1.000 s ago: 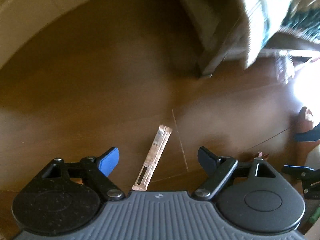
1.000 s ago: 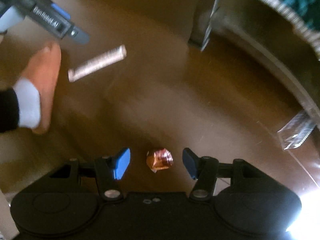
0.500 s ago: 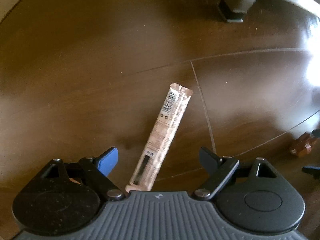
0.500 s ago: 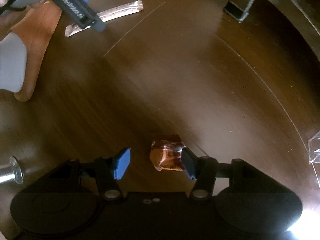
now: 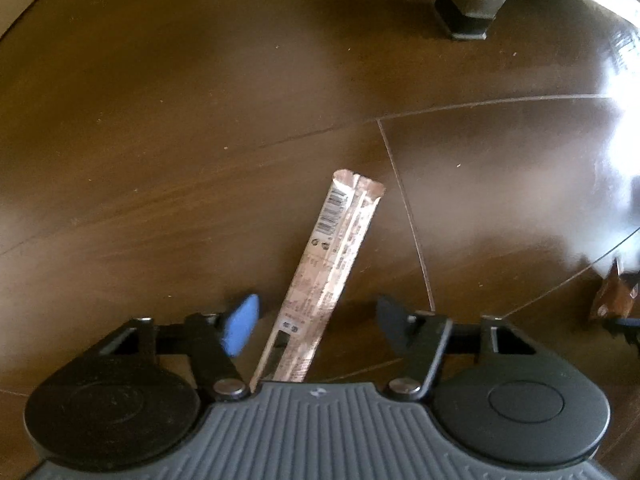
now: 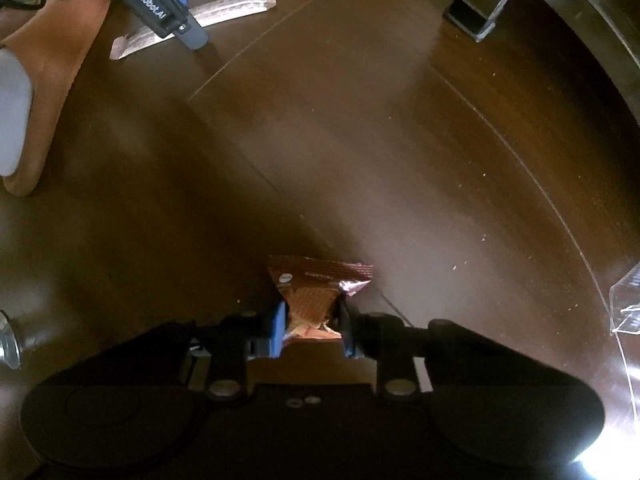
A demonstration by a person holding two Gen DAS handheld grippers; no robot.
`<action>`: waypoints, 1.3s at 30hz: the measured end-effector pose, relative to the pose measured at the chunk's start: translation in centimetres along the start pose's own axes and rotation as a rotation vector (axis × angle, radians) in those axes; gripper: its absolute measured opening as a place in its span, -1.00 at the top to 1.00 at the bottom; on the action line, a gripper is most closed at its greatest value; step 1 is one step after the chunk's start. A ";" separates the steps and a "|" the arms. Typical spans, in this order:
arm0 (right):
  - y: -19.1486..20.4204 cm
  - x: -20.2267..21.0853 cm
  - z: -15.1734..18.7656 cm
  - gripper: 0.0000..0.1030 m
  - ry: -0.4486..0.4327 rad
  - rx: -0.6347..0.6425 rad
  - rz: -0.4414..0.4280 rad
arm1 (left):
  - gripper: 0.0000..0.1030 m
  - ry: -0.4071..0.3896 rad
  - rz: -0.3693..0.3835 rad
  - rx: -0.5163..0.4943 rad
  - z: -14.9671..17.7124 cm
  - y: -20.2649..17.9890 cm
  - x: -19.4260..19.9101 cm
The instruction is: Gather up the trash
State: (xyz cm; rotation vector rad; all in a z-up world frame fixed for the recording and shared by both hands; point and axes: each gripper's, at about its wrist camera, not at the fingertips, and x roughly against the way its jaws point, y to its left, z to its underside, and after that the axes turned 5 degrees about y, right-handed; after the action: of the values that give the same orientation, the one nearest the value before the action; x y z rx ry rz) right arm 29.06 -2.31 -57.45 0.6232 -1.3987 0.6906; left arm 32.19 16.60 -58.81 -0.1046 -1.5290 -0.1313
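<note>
On the dark wooden floor [image 5: 160, 120], a long thin stick wrapper [image 5: 324, 272] lies flat between the spread fingers of the left gripper [image 5: 316, 326], its near end hidden under the gripper body and its far, crimped end pointing away beside a seam between the boards. The jaws stand wide, touching nothing. The right gripper [image 6: 310, 320] is closed on a small copper-coloured foil wrapper [image 6: 316, 292], pinching its middle so the crimped top flares out above the pads.

Both pieces look feather-light, thin and crinkly, so weight is no concern; slipperiness and flatness are. The stick wrapper hugs the floor, and I judge the fingers need to press down on either long edge near mid-length and squeeze so the film buckles upward into the pads. A grip near one end would likely let it droop or slide out. The foil wrapper seems already crushed enough to stay put.

A clear plastic scrap [image 6: 624, 308] lies near the right edge of the right wrist view, well apart. A furniture leg [image 5: 468, 12] stands farther off, and a foot [image 6: 44, 80] rests near the stick wrapper.
</note>
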 end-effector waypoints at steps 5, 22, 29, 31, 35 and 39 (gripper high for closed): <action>0.0 0.9 -0.1 0.58 -0.019 -0.032 0.005 | 0.48 0.004 0.018 0.012 -0.1 -0.1 0.2; -1.0 17.5 0.5 0.61 -0.254 -0.208 0.039 | 0.54 -0.115 0.095 0.050 -1.4 -1.4 13.4; -1.4 28.8 3.6 0.61 -0.430 -0.239 0.074 | 0.55 -0.221 0.118 0.045 -0.3 -2.9 24.8; -1.1 30.9 4.6 0.61 -0.467 -0.255 0.086 | 0.59 -0.253 0.125 0.043 0.5 -3.3 27.8; -1.5 35.2 7.3 0.61 -0.534 -0.284 0.104 | 0.82 -0.294 0.124 0.054 2.4 -4.8 33.1; -2.4 37.5 9.8 0.61 -0.568 -0.331 0.109 | 0.82 -0.337 0.112 0.030 3.5 -5.9 36.8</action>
State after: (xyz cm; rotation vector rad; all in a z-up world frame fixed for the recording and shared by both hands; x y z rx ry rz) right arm 26.07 -8.77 -19.29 0.4985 -2.0353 0.3584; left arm 29.20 10.51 -21.99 -0.1953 -1.8564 0.0001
